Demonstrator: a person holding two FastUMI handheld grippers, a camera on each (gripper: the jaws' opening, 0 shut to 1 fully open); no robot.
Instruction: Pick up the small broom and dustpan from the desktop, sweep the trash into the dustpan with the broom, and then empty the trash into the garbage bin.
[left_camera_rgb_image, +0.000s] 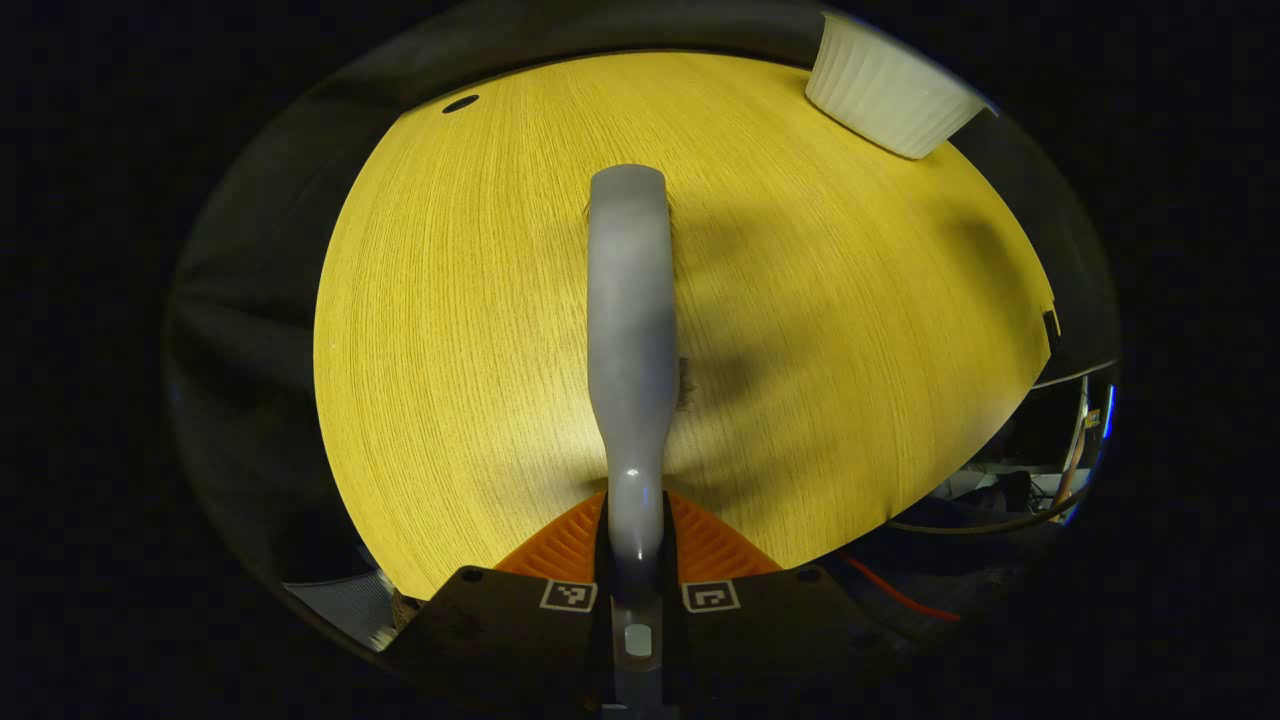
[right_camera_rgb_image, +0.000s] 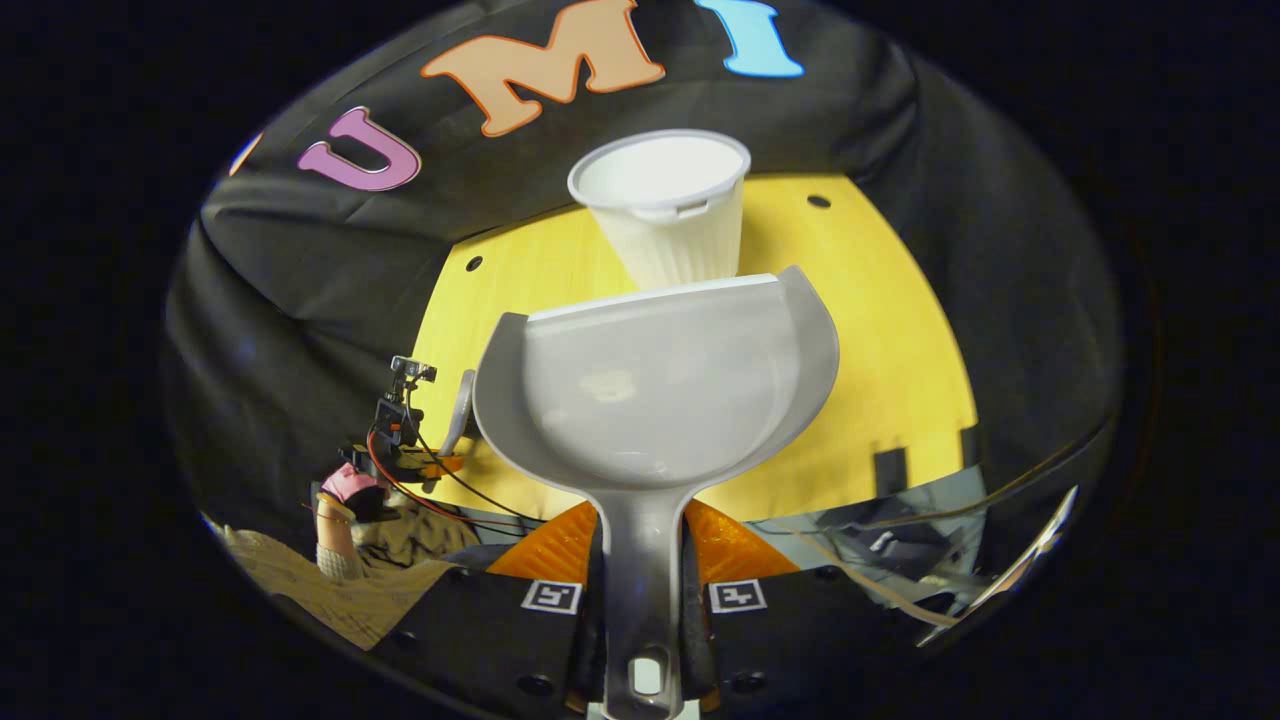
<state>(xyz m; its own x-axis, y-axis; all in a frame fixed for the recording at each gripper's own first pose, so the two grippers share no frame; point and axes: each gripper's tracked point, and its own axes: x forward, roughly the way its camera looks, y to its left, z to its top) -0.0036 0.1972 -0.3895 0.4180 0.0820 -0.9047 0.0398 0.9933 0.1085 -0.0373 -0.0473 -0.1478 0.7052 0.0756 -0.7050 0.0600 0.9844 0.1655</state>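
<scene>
Dustpan handle sits clamped between the right jaws, broom between the left.

The desktop looks like wood with a fine straight grain and a matt yellow finish. The broom has a smooth grey plastic handle with a faint sheen. The dustpan is smooth, slightly glossy grey plastic. Near the desktop's far edge, the garbage bin is white ribbed plastic, matt.
</scene>
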